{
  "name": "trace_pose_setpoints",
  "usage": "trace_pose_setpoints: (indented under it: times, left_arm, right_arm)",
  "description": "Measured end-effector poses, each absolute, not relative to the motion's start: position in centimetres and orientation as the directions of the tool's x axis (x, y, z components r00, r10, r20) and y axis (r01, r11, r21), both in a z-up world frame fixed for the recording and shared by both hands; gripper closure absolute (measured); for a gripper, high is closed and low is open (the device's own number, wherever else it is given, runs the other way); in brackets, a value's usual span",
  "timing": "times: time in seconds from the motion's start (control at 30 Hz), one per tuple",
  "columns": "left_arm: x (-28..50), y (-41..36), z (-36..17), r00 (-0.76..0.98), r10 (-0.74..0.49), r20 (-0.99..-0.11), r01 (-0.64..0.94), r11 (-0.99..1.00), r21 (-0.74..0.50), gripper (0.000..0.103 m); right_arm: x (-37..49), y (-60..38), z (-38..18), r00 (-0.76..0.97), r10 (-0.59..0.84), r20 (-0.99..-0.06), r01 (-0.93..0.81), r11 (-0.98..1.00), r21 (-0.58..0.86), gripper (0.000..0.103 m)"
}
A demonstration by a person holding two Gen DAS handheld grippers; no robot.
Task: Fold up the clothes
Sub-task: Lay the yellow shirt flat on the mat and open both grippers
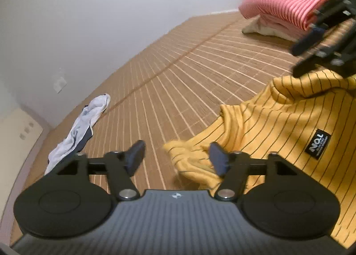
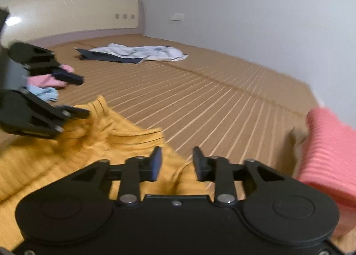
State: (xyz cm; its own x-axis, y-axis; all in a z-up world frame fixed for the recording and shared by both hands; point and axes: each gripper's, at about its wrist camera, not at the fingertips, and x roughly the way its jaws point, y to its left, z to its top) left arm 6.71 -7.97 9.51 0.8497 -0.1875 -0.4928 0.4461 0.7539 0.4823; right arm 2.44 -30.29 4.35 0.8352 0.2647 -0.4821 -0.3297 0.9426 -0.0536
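A bamboo mat [image 1: 200, 72] covers the bed and runs bare and flat from the yellow striped shirt [image 1: 278, 125] to the wall [image 1: 100, 10], leaving wide open room in the middle. The wall closes off the mat's far edge, and a cream headboard [image 2: 71, 12] closes its end.

The shirt lies rumpled on the near part of the mat, a black label showing on its front. The left gripper [image 1: 176, 157] hovers over the shirt's crumpled corner, jaws spread apart with cloth below the gap but not pinched. The right gripper [image 2: 176, 162] hangs over another bunched edge of the shirt, jaws parted and pressing on nothing.

A white and dark garment [image 2: 135, 53] lies well apart near the wall. A folded pink striped blanket [image 1: 289, 3] sits on a pale pillow [image 1: 255, 29] at one end of the mat. Small pink and light-blue clothes [image 2: 46, 86] lie beyond the left gripper, partly hidden by it.

The right wrist view is blurred, so the shirt's stripes barely show there, and both views cut the shirt off at the frame.
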Motion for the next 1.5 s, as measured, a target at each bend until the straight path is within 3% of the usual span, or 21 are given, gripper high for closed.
trace_pose_setpoints:
  times: [0.1,0.17,0.4,0.47,0.57,0.73,0.8,0.83,0.87,1.03,1.17,1.37,1.5]
  left_arm:
    - [6.3,-4.9,12.4,0.824,-0.253,-0.508,0.445,0.843,0.303,0.031]
    - [4.8,-2.2,13.4,0.817,-0.302,-0.492,0.442,0.875,0.197,0.027]
    - [-3.2,3.8,13.4,0.765,-0.409,-0.498,0.488,0.872,0.035,0.02]
    - [-4.4,4.8,12.1,0.734,-0.445,-0.513,0.51,0.86,-0.016,0.02]
    - [-5.8,6.0,10.2,0.696,-0.482,-0.532,0.546,0.837,-0.045,0.02]
    - [-7.5,7.3,8.2,0.713,-0.452,-0.537,0.546,0.838,0.019,0.02]
    - [-8.3,7.7,8.1,0.708,-0.47,-0.526,0.555,0.832,0.004,0.02]
    - [-8.4,7.8,7.9,0.701,-0.483,-0.525,0.562,0.827,-0.012,0.02]
    - [-8.3,7.5,7.7,0.689,-0.5,-0.525,0.573,0.819,-0.027,0.02]
    - [-9.3,6.0,7.0,0.596,-0.595,-0.539,0.656,0.748,-0.101,0.02]
    - [-9.6,4.7,6.0,0.562,-0.597,-0.573,0.677,0.73,-0.096,0.02]
    - [-11.1,3.7,6.5,0.533,-0.648,-0.544,0.737,0.671,-0.078,0.02]
    - [-11.6,3.5,6.7,0.508,-0.68,-0.529,0.754,0.647,-0.108,0.02]
  right_arm:
    - [1.0,-30.9,5.2,0.814,0.347,-0.467,-0.391,0.921,0.004,0.064]
    - [0.1,-30.0,5.4,0.785,0.419,-0.456,-0.443,0.894,0.059,0.056]
    - [-3.5,-23.4,6.0,0.637,0.641,-0.428,-0.626,0.754,0.198,0.044]
    - [-4.7,-21.9,5.5,0.599,0.676,-0.429,-0.647,0.724,0.238,0.035]
    - [-6.4,-19.9,5.0,0.594,0.668,-0.448,-0.645,0.728,0.232,0.035]
    - [-5.6,-16.6,3.1,0.611,0.581,-0.538,-0.585,0.789,0.189,0.042]
    - [-4.9,-16.1,2.3,0.617,0.564,-0.548,-0.563,0.804,0.193,0.06]
    - [-4.9,-16.3,2.1,0.625,0.551,-0.553,-0.546,0.815,0.194,0.083]
    - [-4.8,-16.7,2.0,0.638,0.536,-0.553,-0.523,0.829,0.2,0.088]
    - [-6.5,-17.7,1.3,0.71,0.407,-0.575,-0.411,0.902,0.132,0.087]
    - [-7.8,-18.3,1.0,0.753,0.352,-0.556,-0.351,0.929,0.113,0.076]
    - [-9.5,-20.3,0.9,0.774,0.417,-0.476,-0.34,0.909,0.243,0.075]
    - [-8.7,-21.1,0.3,0.725,0.564,-0.396,-0.389,0.809,0.441,0.074]
